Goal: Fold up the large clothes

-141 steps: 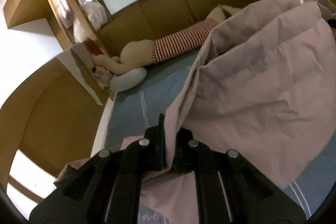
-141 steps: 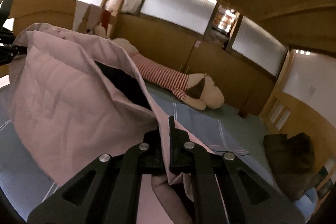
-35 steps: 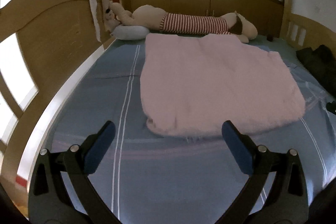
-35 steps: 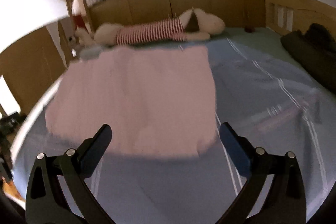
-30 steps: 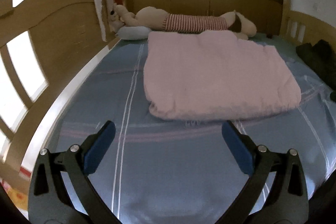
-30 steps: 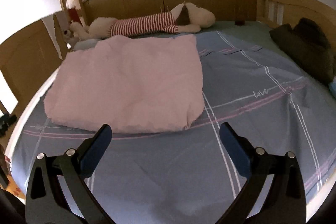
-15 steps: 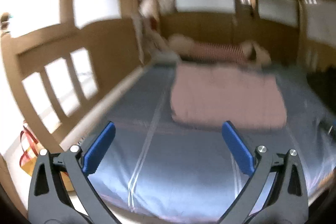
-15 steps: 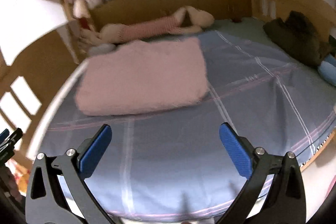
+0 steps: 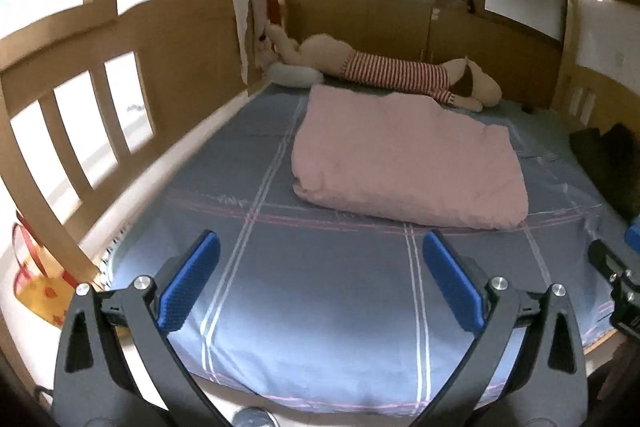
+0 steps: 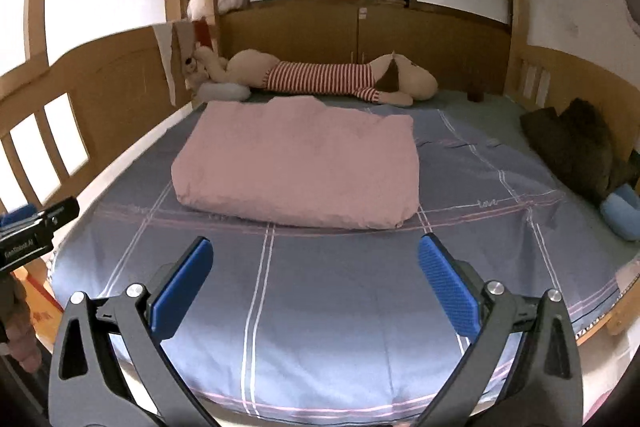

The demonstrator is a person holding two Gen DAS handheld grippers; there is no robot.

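Note:
A pink quilt (image 9: pixel 408 159) lies folded into a thick rectangle on the blue striped bed sheet (image 9: pixel 328 291), toward the far half of the bed; it also shows in the right wrist view (image 10: pixel 304 163). My left gripper (image 9: pixel 320 267) is open and empty, hanging over the near edge of the bed, well short of the quilt. My right gripper (image 10: pixel 314 267) is open and empty too, at about the same distance. Part of the right gripper (image 9: pixel 616 279) shows at the right edge of the left wrist view, and part of the left gripper (image 10: pixel 32 231) at the left edge of the right wrist view.
A long striped plush dog (image 10: pixel 332 79) and a small pillow (image 10: pixel 224 91) lie along the far headboard. Dark clothes (image 10: pixel 576 147) and a blue cushion (image 10: pixel 624 211) sit at the bed's right side. A wooden slatted rail (image 9: pixel 80 131) bounds the left side.
Both grippers let go of the pink quilt, opened, and pulled back from the bed to beyond its near edge. The quilt now lies folded flat on the sheet.

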